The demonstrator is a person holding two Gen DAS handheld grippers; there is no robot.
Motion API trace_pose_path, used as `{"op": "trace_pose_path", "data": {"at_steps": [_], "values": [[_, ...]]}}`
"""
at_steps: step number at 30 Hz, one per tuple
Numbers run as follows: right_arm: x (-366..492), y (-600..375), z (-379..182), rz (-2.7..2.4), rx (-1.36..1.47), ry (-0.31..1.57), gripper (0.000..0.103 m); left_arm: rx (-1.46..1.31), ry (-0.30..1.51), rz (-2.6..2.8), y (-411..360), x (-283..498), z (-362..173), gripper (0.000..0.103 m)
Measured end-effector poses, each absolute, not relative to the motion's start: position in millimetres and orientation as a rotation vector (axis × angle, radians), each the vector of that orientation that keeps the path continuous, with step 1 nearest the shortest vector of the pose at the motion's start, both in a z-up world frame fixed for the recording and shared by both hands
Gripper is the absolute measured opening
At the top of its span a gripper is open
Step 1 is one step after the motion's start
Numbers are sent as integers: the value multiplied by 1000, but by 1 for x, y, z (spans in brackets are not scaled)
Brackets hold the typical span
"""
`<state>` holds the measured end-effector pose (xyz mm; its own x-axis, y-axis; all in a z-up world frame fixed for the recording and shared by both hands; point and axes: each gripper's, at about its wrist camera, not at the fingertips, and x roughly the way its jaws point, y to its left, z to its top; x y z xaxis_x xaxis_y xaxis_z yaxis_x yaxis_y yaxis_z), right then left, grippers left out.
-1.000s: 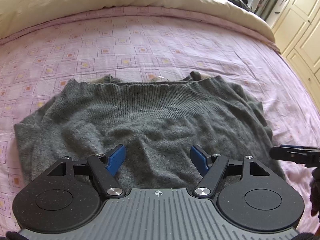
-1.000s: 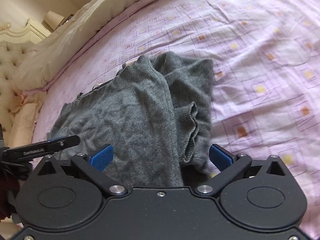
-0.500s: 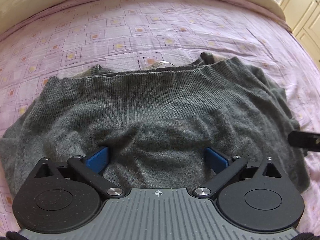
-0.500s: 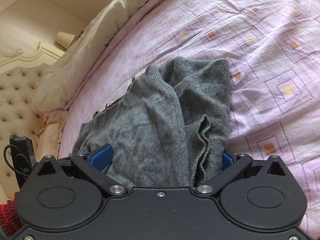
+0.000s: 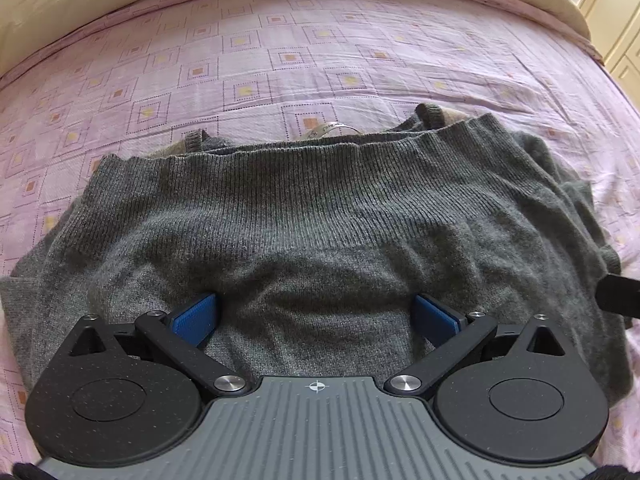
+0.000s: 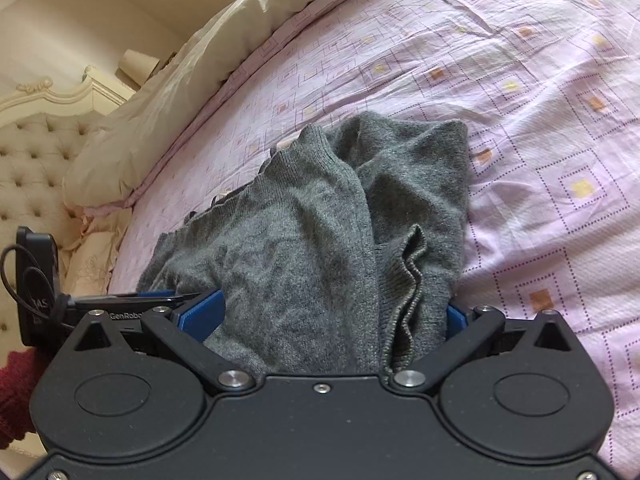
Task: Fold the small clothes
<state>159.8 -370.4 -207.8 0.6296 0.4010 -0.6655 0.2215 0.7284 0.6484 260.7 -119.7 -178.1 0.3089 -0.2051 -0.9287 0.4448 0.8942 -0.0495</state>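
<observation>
The grey sweater (image 5: 320,216) lay on the pink patterned bedsheet (image 5: 280,40), already doubled over on itself so that its ribbed hem ran across the far side, over the neckline, where a small label (image 5: 328,130) peeked out. That layout suggested 1 fold was done and the near edge was the next place to take hold.

The left gripper (image 5: 316,314) sat low over the near middle of the sweater, its jaws wide apart with a mound of knit bulging between the 2 blue pads (image 5: 196,316). The pads seemed to press into the fabric on either side without pinching it, likely to gather enough layers for a firm grip once they came together.

The right gripper (image 6: 332,312) was at the sweater's right side, where a sleeve (image 6: 408,184) lay folded inward and its cuff bunched in ripples. Its jaws were also apart, straddling the thick stack of body and sleeve; the right pad was mostly hidden behind the cuff. Working from that side probably served to catch sleeve and body together, so the sleeve would not slip out during the next fold.

The 2 grippers sat close to each other along the near edge, which would let the person lift it evenly. The loose, soft knit would sag and slide if only the top layer were caught. A cream duvet (image 6: 192,60) lay beyond the sheet, well apart from the sweater.
</observation>
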Motion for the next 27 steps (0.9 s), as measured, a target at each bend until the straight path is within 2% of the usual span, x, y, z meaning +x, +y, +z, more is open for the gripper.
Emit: {"op": "trace_pose_path", "data": {"at_steps": [4, 8, 14, 21, 27], "values": [[161, -373, -208, 123, 783, 916, 103, 264, 1206, -447, -122, 264, -172, 102], [160, -373, -209, 131, 781, 912, 103, 302, 1174, -430, -123, 249, -154, 94], [162, -371, -207, 142, 750, 924, 103, 296, 1193, -398, -120, 220, -141, 94], [164, -371, -208, 164, 728, 933, 103, 311, 1292, -369, -117, 206, -165, 94], [161, -372, -210, 174, 721, 914, 103, 290, 1335, -348, -115, 214, -178, 103]]}}
